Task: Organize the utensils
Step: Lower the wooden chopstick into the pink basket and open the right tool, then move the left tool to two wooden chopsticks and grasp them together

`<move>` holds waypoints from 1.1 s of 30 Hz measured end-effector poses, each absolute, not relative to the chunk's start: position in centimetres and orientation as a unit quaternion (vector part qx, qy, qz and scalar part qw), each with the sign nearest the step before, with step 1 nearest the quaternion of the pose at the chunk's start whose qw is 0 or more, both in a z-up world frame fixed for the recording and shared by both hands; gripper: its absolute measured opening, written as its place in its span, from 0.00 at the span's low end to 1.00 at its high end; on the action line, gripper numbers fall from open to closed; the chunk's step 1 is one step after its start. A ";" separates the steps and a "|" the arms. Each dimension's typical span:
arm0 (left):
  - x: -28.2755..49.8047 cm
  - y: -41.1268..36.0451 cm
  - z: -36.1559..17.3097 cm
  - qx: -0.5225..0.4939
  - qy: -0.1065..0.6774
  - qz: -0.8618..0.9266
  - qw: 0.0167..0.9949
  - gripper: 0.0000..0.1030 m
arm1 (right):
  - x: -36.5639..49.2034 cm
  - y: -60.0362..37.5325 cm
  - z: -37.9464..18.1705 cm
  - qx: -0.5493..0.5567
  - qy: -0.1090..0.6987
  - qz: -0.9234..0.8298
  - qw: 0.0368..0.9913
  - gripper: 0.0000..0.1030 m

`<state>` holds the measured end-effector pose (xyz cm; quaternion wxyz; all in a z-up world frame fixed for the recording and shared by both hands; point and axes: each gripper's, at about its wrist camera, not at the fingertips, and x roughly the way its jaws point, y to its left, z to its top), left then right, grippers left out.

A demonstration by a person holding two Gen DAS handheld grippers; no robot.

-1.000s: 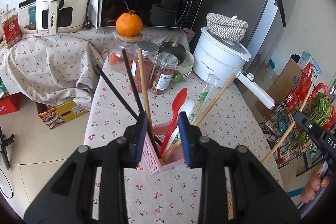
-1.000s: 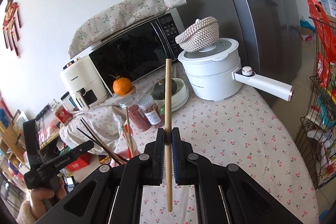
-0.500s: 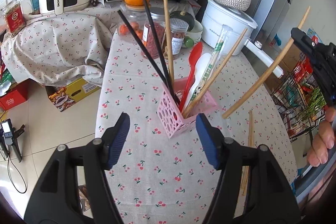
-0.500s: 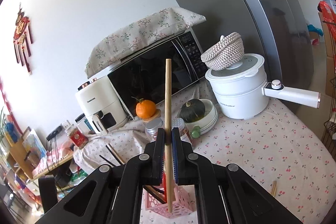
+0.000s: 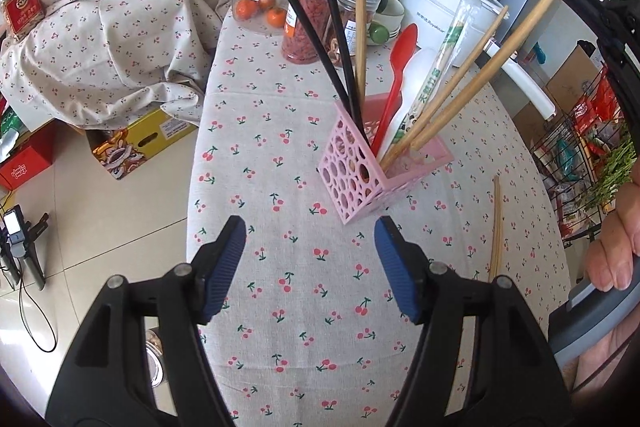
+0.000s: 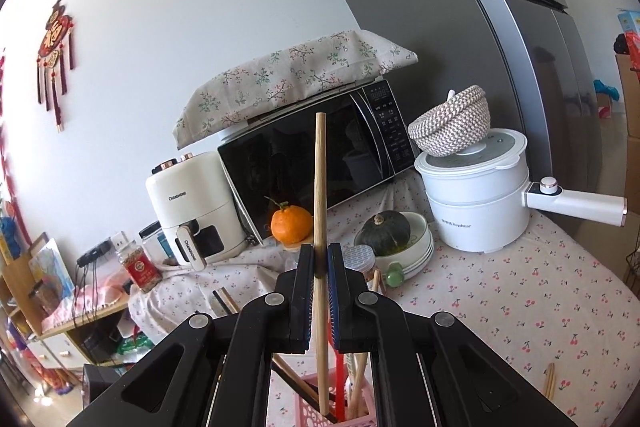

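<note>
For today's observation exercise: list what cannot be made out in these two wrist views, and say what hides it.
- Left view: the utensils' lower ends, hidden inside the pink holder.
- Right view: the held chopstick's tip, cut off near the bottom edge by the right gripper.
- Left view: whether the lying chopsticks are one or two; their near end passes behind the left gripper.

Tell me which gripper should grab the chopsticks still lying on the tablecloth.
Left. The left gripper is open and empty, with the loose chopsticks just to its right. The right gripper is shut on a wooden chopstick whose tip is entering the pink holder.
</note>
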<state>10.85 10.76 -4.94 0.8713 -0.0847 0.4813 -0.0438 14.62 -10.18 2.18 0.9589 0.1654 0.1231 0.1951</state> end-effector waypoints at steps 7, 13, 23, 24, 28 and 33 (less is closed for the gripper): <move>10.8 11.1 -5.1 -0.087 0.483 -0.043 0.870 0.66 | 15.2 -9.0 1.5 0.152 0.133 0.203 0.958 0.06; 10.9 10.9 -5.3 -0.082 0.486 -0.044 0.869 0.66 | 17.1 -7.9 -1.1 0.149 0.198 0.225 0.942 0.13; 10.7 9.9 -5.1 -0.076 0.484 -0.054 0.870 0.73 | 15.2 -12.2 1.1 0.141 0.194 0.239 0.941 0.63; 10.7 9.7 -5.2 -0.076 0.485 -0.055 0.870 0.74 | 15.0 -12.7 1.3 0.135 0.196 0.238 0.942 0.68; 10.7 8.6 -5.4 -0.077 0.490 -0.064 0.866 0.76 | 14.3 -15.0 1.2 0.107 0.210 0.227 0.945 0.75; 10.8 6.6 -5.6 -0.075 0.498 -0.077 0.861 0.77 | 14.2 -17.7 -0.1 0.078 0.244 0.205 0.945 0.82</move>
